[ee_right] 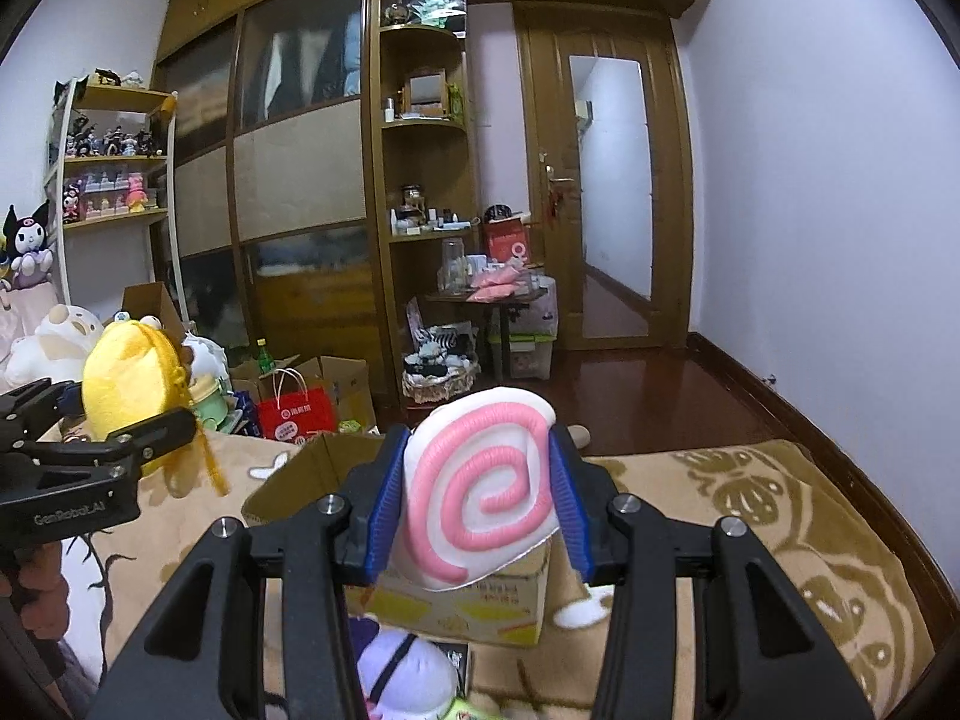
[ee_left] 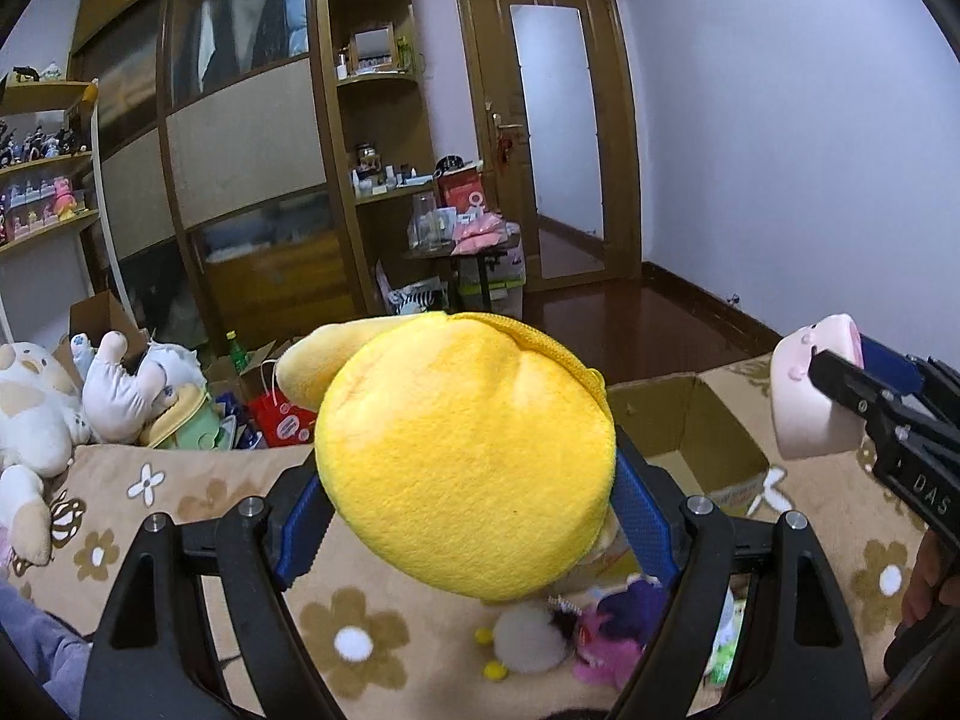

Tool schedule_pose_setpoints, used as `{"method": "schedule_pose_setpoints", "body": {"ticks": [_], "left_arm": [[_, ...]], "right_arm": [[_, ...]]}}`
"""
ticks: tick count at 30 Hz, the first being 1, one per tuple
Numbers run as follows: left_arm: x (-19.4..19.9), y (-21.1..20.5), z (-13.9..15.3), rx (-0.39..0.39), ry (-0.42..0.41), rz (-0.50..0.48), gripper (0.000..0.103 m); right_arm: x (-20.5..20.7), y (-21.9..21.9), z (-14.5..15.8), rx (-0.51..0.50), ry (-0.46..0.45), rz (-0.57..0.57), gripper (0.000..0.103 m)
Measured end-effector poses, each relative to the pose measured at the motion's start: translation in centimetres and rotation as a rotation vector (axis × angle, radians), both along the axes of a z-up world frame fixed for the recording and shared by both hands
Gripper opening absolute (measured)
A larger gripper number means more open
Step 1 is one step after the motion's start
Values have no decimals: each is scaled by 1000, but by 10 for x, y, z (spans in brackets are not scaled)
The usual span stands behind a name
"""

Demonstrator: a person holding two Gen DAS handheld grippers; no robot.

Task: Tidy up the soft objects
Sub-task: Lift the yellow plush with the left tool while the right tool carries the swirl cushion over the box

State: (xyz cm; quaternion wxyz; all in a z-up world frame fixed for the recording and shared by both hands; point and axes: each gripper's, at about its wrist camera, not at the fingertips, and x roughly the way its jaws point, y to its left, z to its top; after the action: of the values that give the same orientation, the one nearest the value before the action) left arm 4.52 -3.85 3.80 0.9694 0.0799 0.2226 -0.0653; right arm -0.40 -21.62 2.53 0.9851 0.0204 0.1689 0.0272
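My left gripper (ee_left: 468, 516) is shut on a round yellow plush (ee_left: 462, 456) with a zip and a strap, held above the flowered blanket (ee_left: 180, 516); it also shows from the side as the yellow plush (ee_right: 129, 384) at the left of the right wrist view. My right gripper (ee_right: 480, 510) is shut on a white soft toy with a pink spiral (ee_right: 480, 492), seen as the pink-white toy (ee_left: 810, 396) at the right of the left wrist view. An open cardboard box (ee_left: 690, 420) lies on the blanket ahead; the same box (ee_right: 468, 600) sits under the spiral toy.
More soft toys lie below the grippers: a white pompom (ee_left: 528, 636) and a purple-pink plush (ee_left: 612, 630). White stuffed animals (ee_left: 36, 408) pile at the left. Beyond the bed stand a red paper bag (ee_right: 294, 414), boxes, a wardrobe (ee_left: 240, 150) and a door (ee_left: 558, 138).
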Motion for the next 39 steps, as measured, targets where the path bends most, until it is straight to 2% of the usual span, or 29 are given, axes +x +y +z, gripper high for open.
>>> {"method": "schedule_pose_setpoints", "body": {"ticks": [8, 14, 24, 31, 39], "left_arm": [[38, -13, 1, 31, -26, -19, 82], [65, -9, -12, 12, -12, 4, 82], [98, -4, -48, -27, 93, -21, 82], [107, -10, -74, -22, 142, -68, 82], [108, -21, -89, -1, 179, -107, 83]], "right_arm": [[32, 1, -4, 16, -1, 3, 48], [58, -2, -12, 48, 10, 10, 48], [84, 4, -44, 55, 76, 56, 48], [97, 6, -66, 60, 115, 77, 50], [107, 0, -84, 87, 159, 84, 53]]}}
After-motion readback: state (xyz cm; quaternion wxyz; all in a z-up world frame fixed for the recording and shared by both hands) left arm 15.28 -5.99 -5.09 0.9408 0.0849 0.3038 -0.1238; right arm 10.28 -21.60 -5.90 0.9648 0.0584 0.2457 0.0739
